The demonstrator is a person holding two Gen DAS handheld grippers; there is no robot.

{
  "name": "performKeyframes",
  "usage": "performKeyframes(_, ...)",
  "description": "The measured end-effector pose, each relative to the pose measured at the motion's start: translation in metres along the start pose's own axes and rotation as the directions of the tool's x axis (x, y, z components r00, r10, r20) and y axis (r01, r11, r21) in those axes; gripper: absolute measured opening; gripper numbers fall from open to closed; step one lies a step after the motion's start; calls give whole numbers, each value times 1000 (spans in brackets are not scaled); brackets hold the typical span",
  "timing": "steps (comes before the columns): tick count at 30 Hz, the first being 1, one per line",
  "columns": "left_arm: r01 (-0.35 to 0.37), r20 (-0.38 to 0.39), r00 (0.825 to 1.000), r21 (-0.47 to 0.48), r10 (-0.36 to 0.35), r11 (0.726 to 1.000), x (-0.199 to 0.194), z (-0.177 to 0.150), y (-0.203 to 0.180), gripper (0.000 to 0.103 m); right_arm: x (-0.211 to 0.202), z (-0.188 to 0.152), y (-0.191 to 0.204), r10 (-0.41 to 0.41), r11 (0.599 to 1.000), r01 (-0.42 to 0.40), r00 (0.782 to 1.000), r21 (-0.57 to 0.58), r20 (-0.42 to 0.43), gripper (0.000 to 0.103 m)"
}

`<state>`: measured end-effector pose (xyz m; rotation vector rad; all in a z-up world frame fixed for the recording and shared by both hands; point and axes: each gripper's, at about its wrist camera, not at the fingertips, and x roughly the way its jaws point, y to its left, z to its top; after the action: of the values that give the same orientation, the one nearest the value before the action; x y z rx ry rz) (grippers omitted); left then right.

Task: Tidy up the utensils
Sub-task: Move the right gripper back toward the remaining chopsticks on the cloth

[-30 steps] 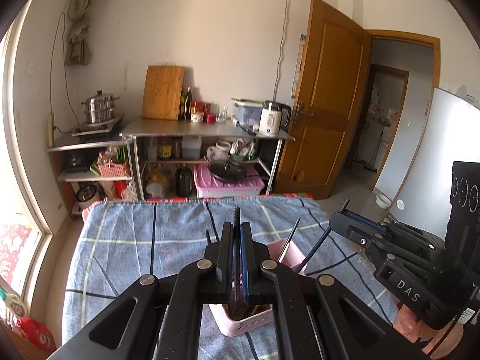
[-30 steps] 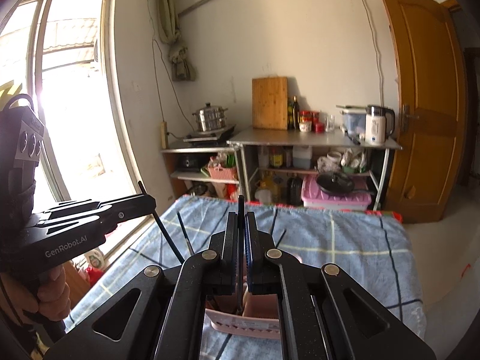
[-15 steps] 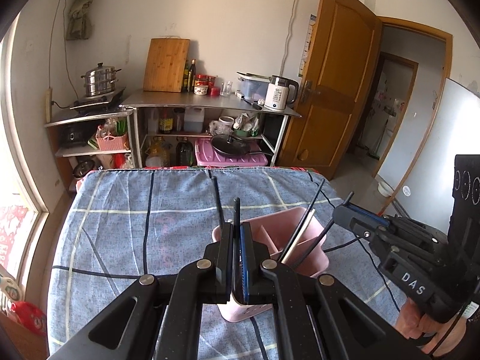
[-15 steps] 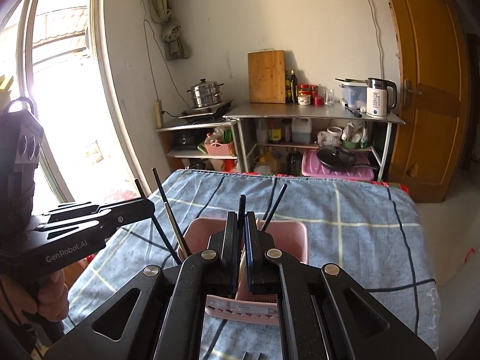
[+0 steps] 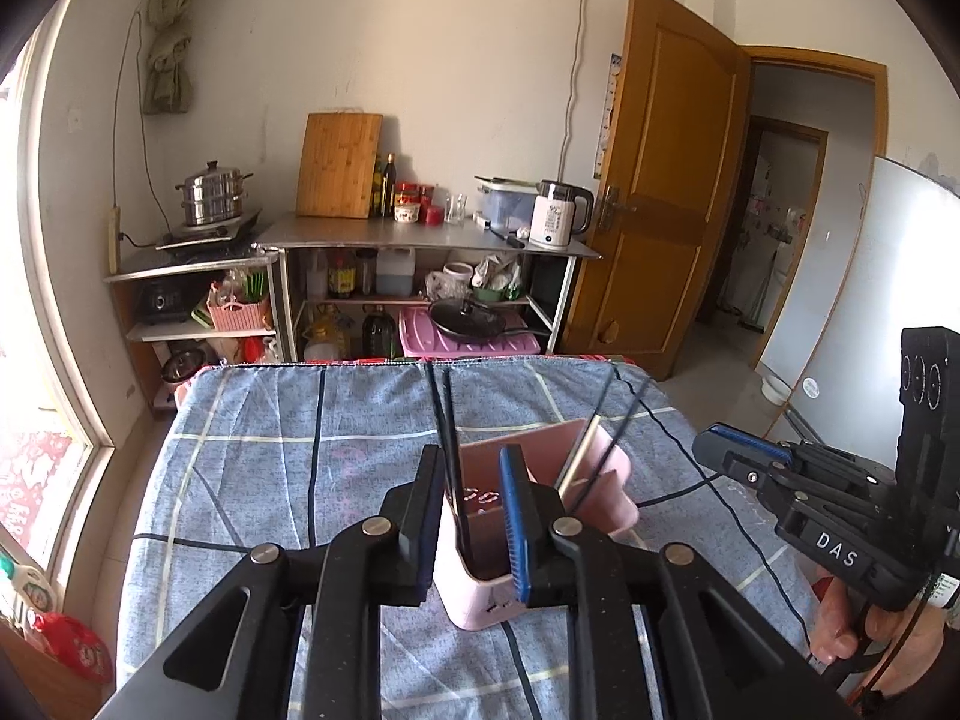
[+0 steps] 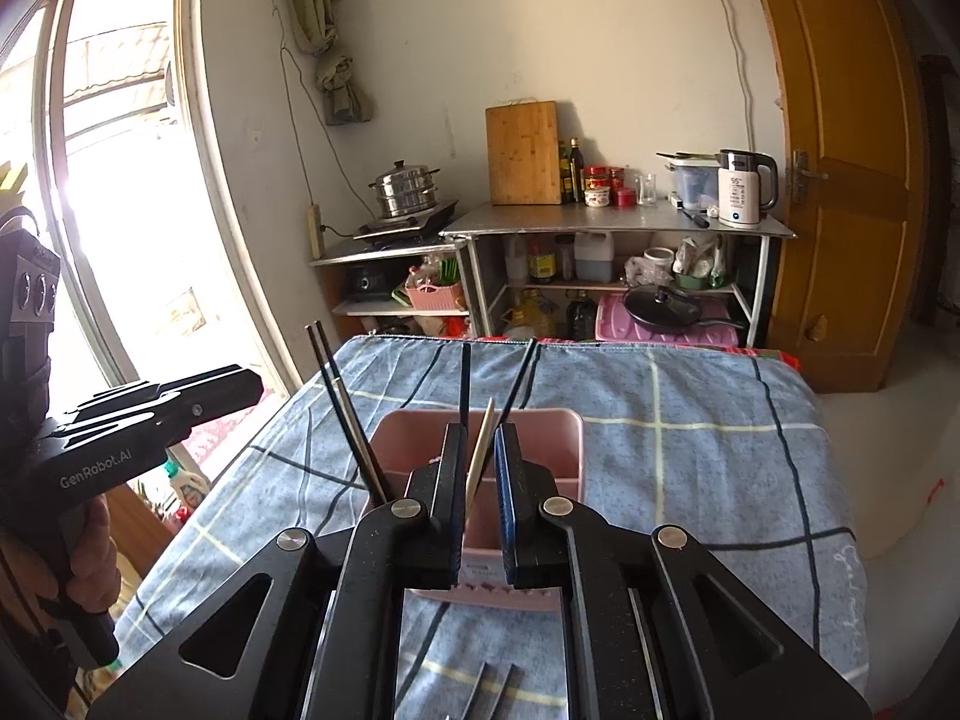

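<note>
Hovering over pink holder (image 5: 480,594) mid-table, bare blue cloth (image 6: 690,450) around

We see the utensil holder (image 6: 480,420) standing on the cloth-covered table (image 6: 690,450), chopsticks (image 6: 348,414) upright in its compartments, with the shelving unit (image 6: 612,228) behind the table and a door (image 6: 840,180) right of it.

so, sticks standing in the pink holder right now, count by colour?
dark chopsticks: 4
light wooden chopstick: 1
total in the pink holder: 5
</note>
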<state>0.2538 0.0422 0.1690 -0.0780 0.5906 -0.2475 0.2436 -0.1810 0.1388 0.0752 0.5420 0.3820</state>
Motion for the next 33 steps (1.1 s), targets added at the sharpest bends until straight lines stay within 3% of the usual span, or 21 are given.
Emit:
performKeyframes(15, 55, 7, 998, -19, -55, 998, -47, -72, -32, 18, -64, -57, 9, -31, 999, 31, 999, 20, 7, 10)
performKeyframes(33, 61, -64, 996, -38, -63, 997, -58, -143, -50, 18, -87, -113, 17, -50, 998, 51, 998, 36, -35, 10)
